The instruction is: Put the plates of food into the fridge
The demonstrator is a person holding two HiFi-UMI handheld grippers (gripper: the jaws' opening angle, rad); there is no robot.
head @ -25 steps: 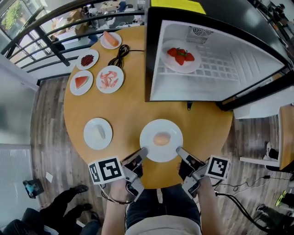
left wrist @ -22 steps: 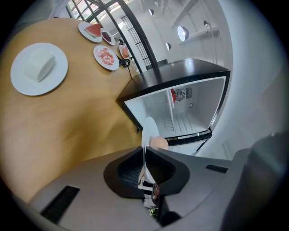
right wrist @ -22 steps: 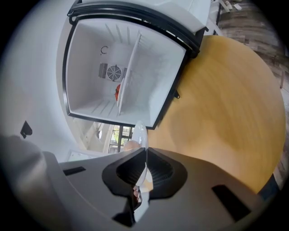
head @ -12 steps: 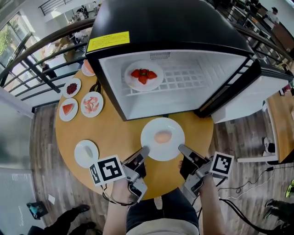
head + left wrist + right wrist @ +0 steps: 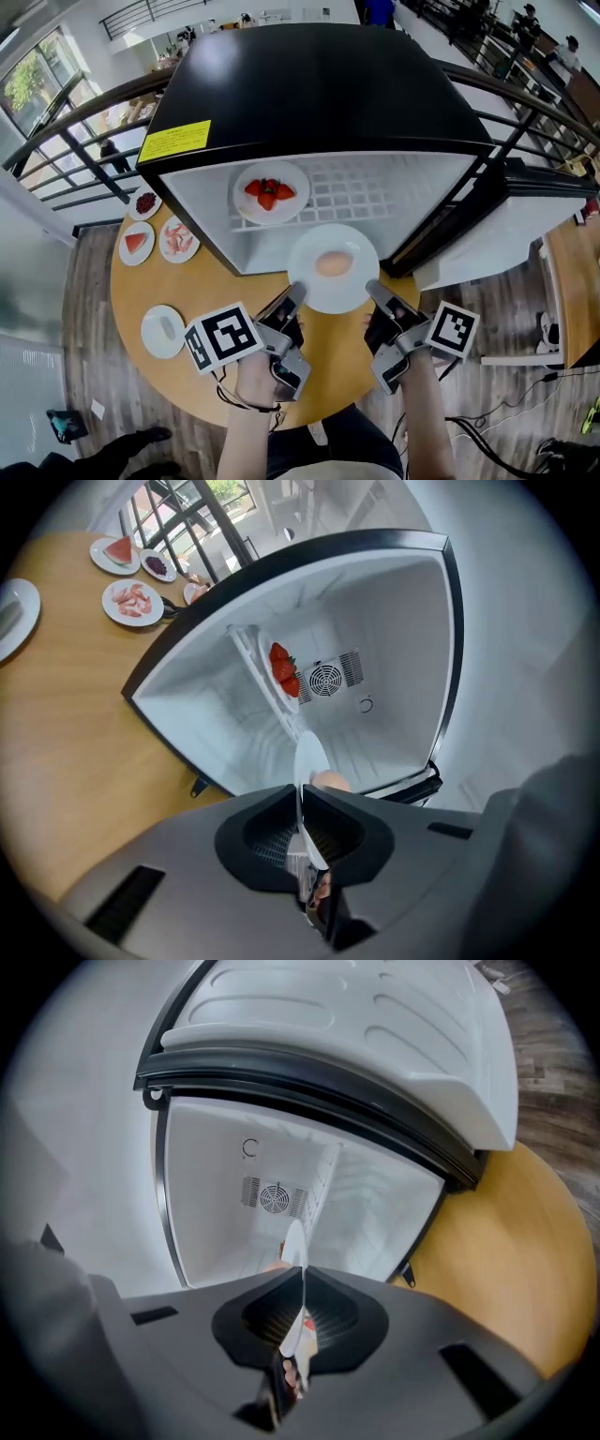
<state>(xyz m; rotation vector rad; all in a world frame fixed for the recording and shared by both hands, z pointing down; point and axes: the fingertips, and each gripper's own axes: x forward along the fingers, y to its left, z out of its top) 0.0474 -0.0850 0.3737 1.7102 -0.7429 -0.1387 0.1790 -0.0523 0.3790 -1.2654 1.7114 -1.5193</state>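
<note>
Head view: two grippers holding one plate at the fridge opening.
Left gripper (image 5: 293, 298) and right gripper (image 5: 374, 289) are each clamping an opposite rim of the plate (image 5: 323, 292). It is bearing a pale orange food piece (image 5: 333, 263) and hanging over the front edge of the fridge (image 5: 319, 84). Strawberry plate (image 5: 270, 192) is sitting at the shelf's left end. Small plate (image 5: 162, 331) is lying near the left edge of the table (image 5: 187, 291).

Head view steeply down from above; gripper views near, facing shared fridge (image 5: 319, 94)

White plate (image 5: 313, 285); black fridge (image 5: 319, 84) — yellow label (image 5: 175, 141)
</note>
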